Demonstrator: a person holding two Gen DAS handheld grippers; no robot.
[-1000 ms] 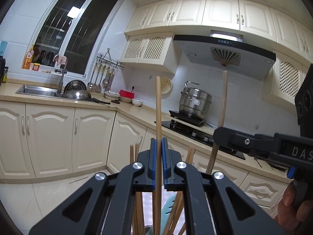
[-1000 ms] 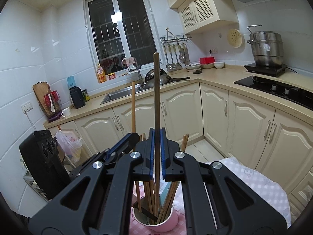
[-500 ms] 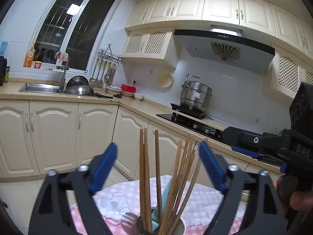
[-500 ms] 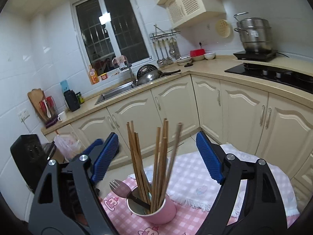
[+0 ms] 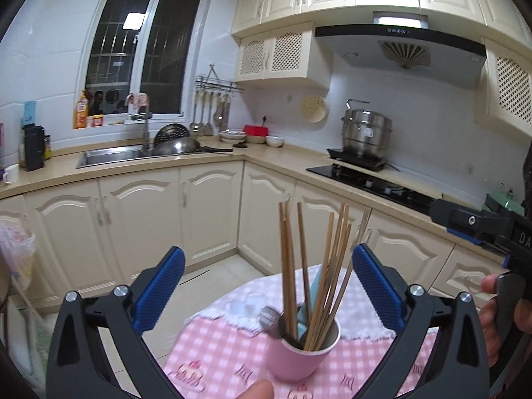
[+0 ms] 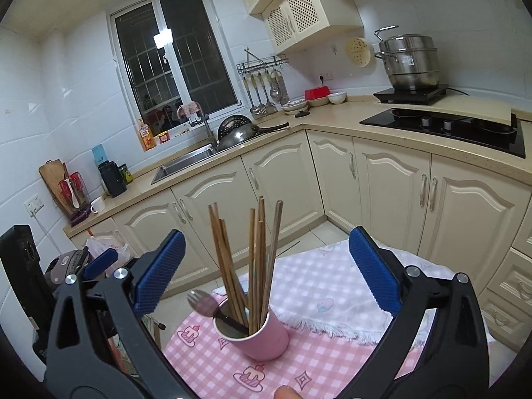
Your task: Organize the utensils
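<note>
A pink cup (image 5: 301, 355) stands on a pink checked tablecloth (image 6: 212, 359). It holds several wooden chopsticks (image 5: 319, 266), a metal spoon (image 6: 201, 302) and a teal-handled utensil (image 5: 314, 286). My left gripper (image 5: 268, 256) faces the cup from a short way back. Its jaws are opening, with nothing touching the blue pads. My right gripper (image 6: 267, 237) does the same from the other side, jaws opening and the chopsticks (image 6: 256, 259) standing free beyond them. Each wrist view catches one of the other gripper's fingers (image 5: 465, 221) at its edge.
A white fringed cloth (image 6: 319, 286) lies on the table behind the cup (image 6: 262, 339). Cream cabinets, a sink (image 6: 186, 163), a hob (image 6: 445, 126) and a steel pot (image 6: 412, 63) line the walls. A hand (image 5: 488, 319) holds the right gripper.
Each gripper was shut on one upright chopstick; both have opened wide and let go. The chopsticks now stand in the cup, and both grippers have drawn back from it.
</note>
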